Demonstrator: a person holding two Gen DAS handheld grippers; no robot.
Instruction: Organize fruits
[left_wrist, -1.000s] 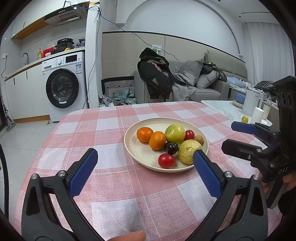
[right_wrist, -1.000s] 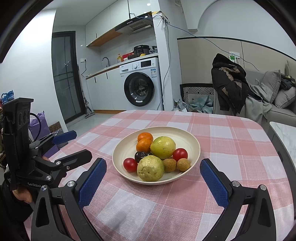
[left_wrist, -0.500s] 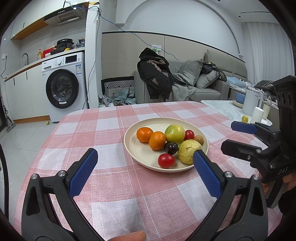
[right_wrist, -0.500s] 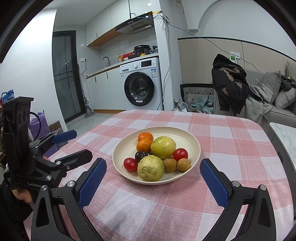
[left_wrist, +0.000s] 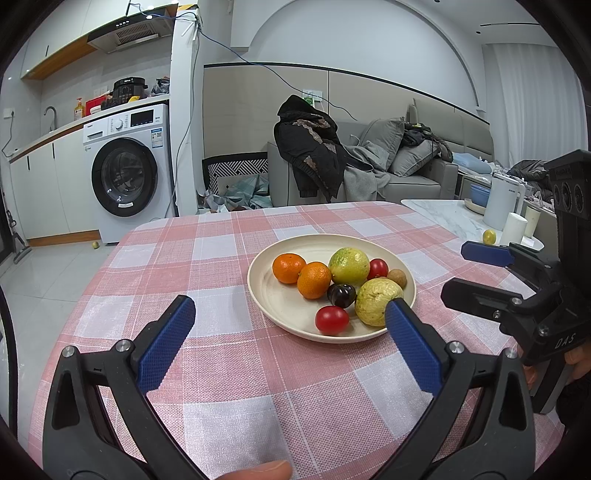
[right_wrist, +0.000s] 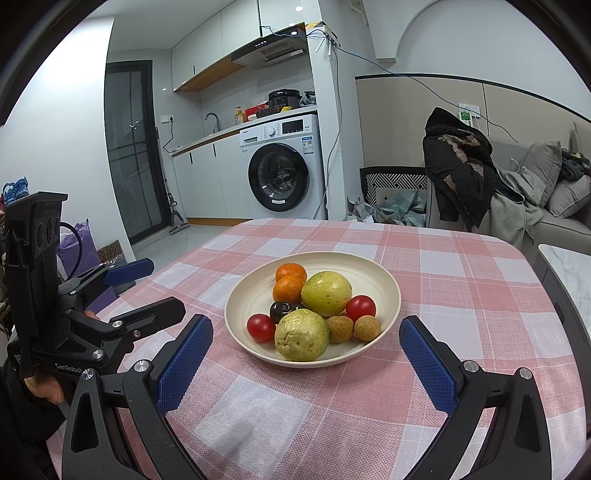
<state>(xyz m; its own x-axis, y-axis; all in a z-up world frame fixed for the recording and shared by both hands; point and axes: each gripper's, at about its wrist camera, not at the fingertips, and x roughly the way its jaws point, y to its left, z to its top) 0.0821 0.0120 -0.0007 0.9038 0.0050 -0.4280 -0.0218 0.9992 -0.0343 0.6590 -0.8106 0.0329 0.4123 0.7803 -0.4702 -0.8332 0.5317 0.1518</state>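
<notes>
A cream plate (left_wrist: 273, 295) (right_wrist: 380, 280) sits on the pink checked tablecloth (left_wrist: 207, 258). It holds two oranges (left_wrist: 289, 267), two green-yellow guavas (left_wrist: 348, 266) (right_wrist: 301, 334), two cherry tomatoes (left_wrist: 331, 319), a dark plum (left_wrist: 341, 294) and two small brown longans (right_wrist: 367, 328). My left gripper (left_wrist: 286, 314) is open and empty, hovering just in front of the plate. My right gripper (right_wrist: 306, 328) is open and empty, its blue pads flanking the plate's near side. Each gripper shows in the other's view, the right one (left_wrist: 480, 273) and the left one (right_wrist: 144, 288).
The table edge curves away at the far side. A marble side table (left_wrist: 443, 218) with a white kettle (left_wrist: 500, 203), cups and a small yellow fruit stands to the right. A washing machine (left_wrist: 127, 173) and a sofa with clothes (left_wrist: 369, 166) are beyond.
</notes>
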